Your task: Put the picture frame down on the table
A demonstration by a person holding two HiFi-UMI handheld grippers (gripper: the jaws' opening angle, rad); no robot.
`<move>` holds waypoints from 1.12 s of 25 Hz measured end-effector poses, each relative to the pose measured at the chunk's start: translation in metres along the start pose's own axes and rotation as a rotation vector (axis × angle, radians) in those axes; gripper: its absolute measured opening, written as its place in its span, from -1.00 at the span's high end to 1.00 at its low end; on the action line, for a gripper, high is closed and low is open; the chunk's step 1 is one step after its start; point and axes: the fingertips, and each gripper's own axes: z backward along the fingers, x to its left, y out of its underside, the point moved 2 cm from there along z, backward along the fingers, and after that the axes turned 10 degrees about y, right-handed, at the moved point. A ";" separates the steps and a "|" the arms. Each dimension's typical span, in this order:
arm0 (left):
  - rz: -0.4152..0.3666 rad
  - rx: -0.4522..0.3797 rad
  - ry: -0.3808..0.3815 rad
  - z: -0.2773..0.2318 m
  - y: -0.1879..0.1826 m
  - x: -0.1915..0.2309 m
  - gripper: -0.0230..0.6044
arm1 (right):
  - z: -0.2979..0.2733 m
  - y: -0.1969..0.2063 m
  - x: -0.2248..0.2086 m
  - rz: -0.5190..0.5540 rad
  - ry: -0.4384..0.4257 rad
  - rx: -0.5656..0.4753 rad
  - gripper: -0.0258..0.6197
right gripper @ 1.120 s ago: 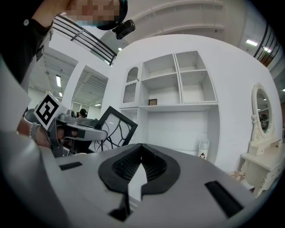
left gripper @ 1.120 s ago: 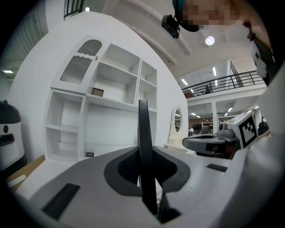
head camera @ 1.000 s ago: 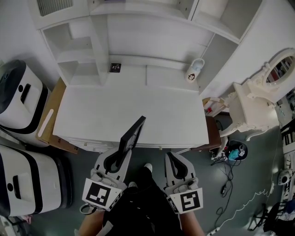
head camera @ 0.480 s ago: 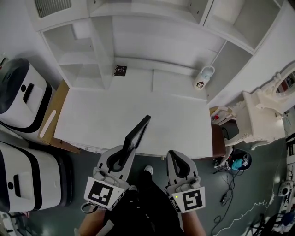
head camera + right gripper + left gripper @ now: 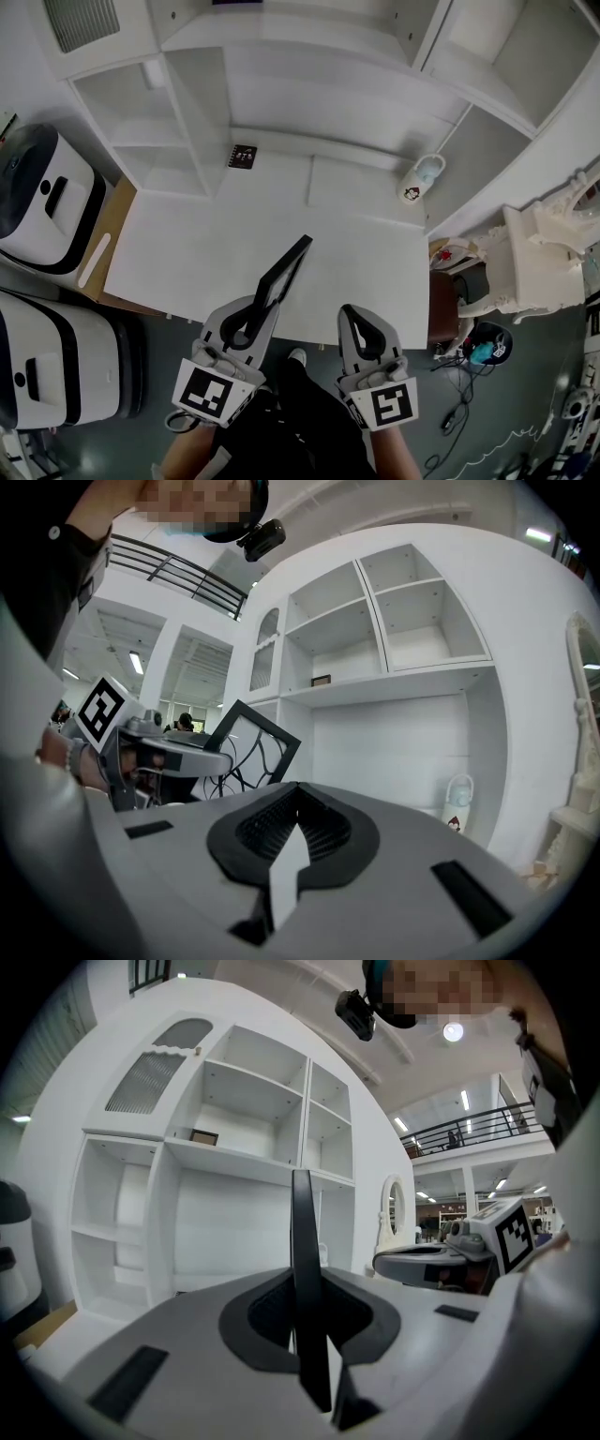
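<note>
The left gripper, at lower centre, is clamped on one edge of the black picture frame, which is held edge-on and slants up and right across the near edge of the white table; the right gripper, just right of it, is fully closed on nothing; open tabletop stretches ahead to the shelf unit, with a bottle at upper right and a small dark card at the back; since a second ago both grippers have advanced, and the frame reaches farther over the table.
</note>
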 end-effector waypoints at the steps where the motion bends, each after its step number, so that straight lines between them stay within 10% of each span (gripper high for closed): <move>1: 0.001 0.002 -0.003 -0.006 -0.001 0.002 0.80 | -0.005 -0.001 -0.005 0.001 -0.005 -0.001 0.92; 28: 0.008 0.040 0.031 -0.087 -0.013 0.010 0.80 | -0.056 0.004 -0.074 -0.029 -0.024 0.037 0.92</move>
